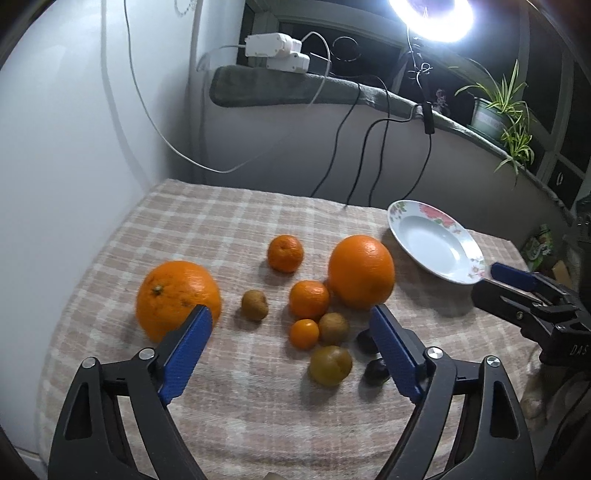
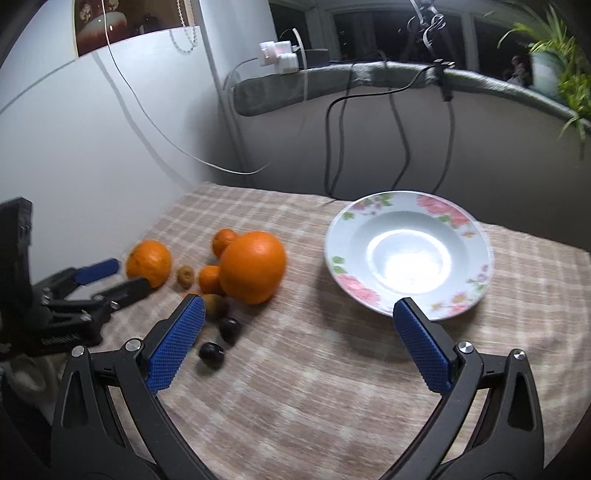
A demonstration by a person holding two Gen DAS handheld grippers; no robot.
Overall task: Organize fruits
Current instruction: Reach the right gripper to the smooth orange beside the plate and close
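Fruit lies loose on a checked cloth. A large orange (image 1: pixel 178 298) lies at the left and another large orange (image 1: pixel 361 271) (image 2: pixel 253 266) toward the right. Between them lie small mandarins (image 1: pixel 285 253), brown kiwis (image 1: pixel 254 304), a greenish fruit (image 1: pixel 330 365) and dark plums (image 2: pixel 211 354). A white floral plate (image 1: pixel 436 242) (image 2: pixel 408 253) stands empty at the right. My left gripper (image 1: pixel 291 317) is open above the fruit cluster. My right gripper (image 2: pixel 299 308) is open and empty, between the fruit and the plate; it also shows in the left wrist view (image 1: pixel 496 277).
A wall stands at the left. Behind the table, a cloth-covered sill (image 1: pixel 295 88) carries white power adapters (image 1: pixel 277 50), hanging cables and a potted plant (image 1: pixel 498 110). A ring light (image 1: pixel 432 14) shines above. The left gripper's body (image 2: pixel 66 299) shows at the left.
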